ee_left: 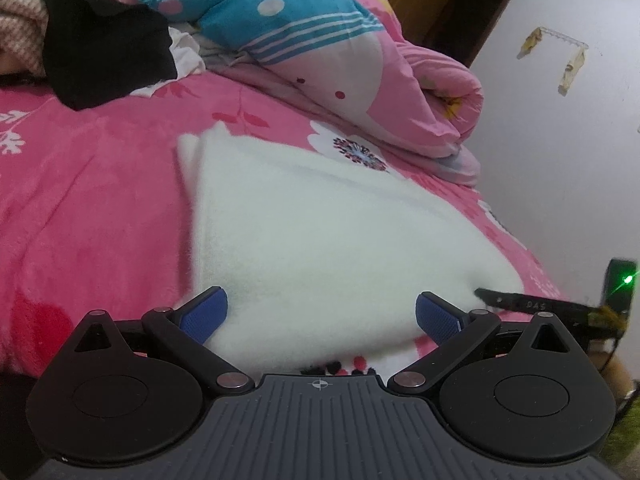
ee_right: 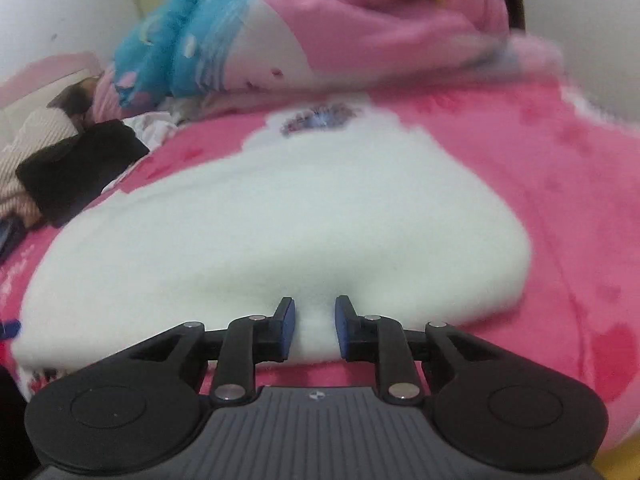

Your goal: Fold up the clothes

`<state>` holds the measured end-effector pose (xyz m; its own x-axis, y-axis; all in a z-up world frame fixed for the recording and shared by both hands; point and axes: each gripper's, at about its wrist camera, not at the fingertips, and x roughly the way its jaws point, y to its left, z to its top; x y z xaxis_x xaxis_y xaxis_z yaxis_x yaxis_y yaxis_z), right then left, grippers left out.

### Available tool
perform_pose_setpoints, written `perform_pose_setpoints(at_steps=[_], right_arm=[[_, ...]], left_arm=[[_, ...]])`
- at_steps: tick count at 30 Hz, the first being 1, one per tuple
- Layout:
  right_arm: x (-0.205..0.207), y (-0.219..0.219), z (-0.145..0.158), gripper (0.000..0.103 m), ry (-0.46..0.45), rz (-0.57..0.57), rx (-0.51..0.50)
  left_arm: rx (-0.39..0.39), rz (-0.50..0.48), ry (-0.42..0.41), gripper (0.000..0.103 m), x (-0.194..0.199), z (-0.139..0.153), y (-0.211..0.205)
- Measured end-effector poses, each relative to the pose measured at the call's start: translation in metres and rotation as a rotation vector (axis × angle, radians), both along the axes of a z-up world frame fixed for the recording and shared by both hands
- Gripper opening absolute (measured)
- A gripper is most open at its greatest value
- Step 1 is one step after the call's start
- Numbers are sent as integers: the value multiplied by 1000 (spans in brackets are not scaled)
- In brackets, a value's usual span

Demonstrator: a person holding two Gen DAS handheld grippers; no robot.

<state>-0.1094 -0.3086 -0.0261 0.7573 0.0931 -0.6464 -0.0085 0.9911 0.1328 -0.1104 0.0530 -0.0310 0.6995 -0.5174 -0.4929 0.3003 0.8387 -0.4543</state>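
Note:
A white fleece garment (ee_left: 320, 232) lies folded flat on the pink floral bedspread (ee_left: 92, 208). My left gripper (ee_left: 320, 316) hovers over its near edge, jaws spread wide, nothing between the blue pads (ee_left: 204, 314). In the right wrist view the same garment (ee_right: 280, 220) fills the middle of the blurred picture. My right gripper (ee_right: 316, 328) sits at its near edge with the jaws a little apart. A puckered bit of the white cloth shows in the gap between them, and the pads (ee_right: 286, 328) do not press on it.
A black garment (ee_left: 104, 48) lies at the bed's far left on other clothes. A rolled pink and blue quilt (ee_left: 320, 36) lies along the far side. A white wall (ee_left: 560, 140) borders the bed on the right, with a brown cabinet (ee_left: 448, 8) behind.

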Motion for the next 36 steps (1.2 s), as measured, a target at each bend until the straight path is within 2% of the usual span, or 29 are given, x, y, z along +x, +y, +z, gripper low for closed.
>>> perform_pose_setpoints(at_steps=[1,5,6,8,9,12,15,16,19,20,24,25,27,28,29,31,33,35,36], right_arm=[[-1,8,8,24,-6,-3,-40],[-13,34,37,24,-127,72,-56],[-12,37,32,25,-117,82,-86],[2,36,-3,25,6,92,-161],[8,33,-15,26,10,88,-146],[9,34,10,27,34,43,-101],[-1,52,32,27,-40,119,-71],[-3,58,31,27,-44,153,-80],[13,69,-10,30,72,226,-187],[14,73,-7,30,84,233,-194],[4,97,37,30,58,265,-152],[4,106,36,30,60,292,-138],[13,123,5,30,146,330,-201],[16,129,-9,31,152,344,-232],[17,131,-11,31,155,342,-241],[17,132,14,29,176,301,-203],[8,145,39,29,103,376,-156],[8,159,30,29,122,425,-195],[12,164,14,29,146,438,-223]], left_arm=[[4,-5,-3,101,0,0,0],[3,-12,-12,101,-2,-1,1],[2,-12,-14,101,-2,-1,1],[2,-11,-15,102,-3,-1,2],[2,-11,-13,102,-3,0,2],[1,-9,-10,102,-3,1,2],[-1,-4,-10,102,-4,1,2],[-2,-3,-10,102,-4,1,2],[-7,0,-6,102,-4,2,2],[-1,0,-7,102,-4,2,1],[22,4,-21,102,-7,2,2],[27,6,-25,102,-8,2,2],[38,10,-32,102,-9,1,3],[46,21,-30,102,-9,1,4],[46,25,-20,102,-8,0,6],[35,35,0,102,-7,-3,12],[22,50,17,102,-7,-6,19],[13,68,30,102,-5,-9,24],[8,77,36,102,-5,-11,27]])
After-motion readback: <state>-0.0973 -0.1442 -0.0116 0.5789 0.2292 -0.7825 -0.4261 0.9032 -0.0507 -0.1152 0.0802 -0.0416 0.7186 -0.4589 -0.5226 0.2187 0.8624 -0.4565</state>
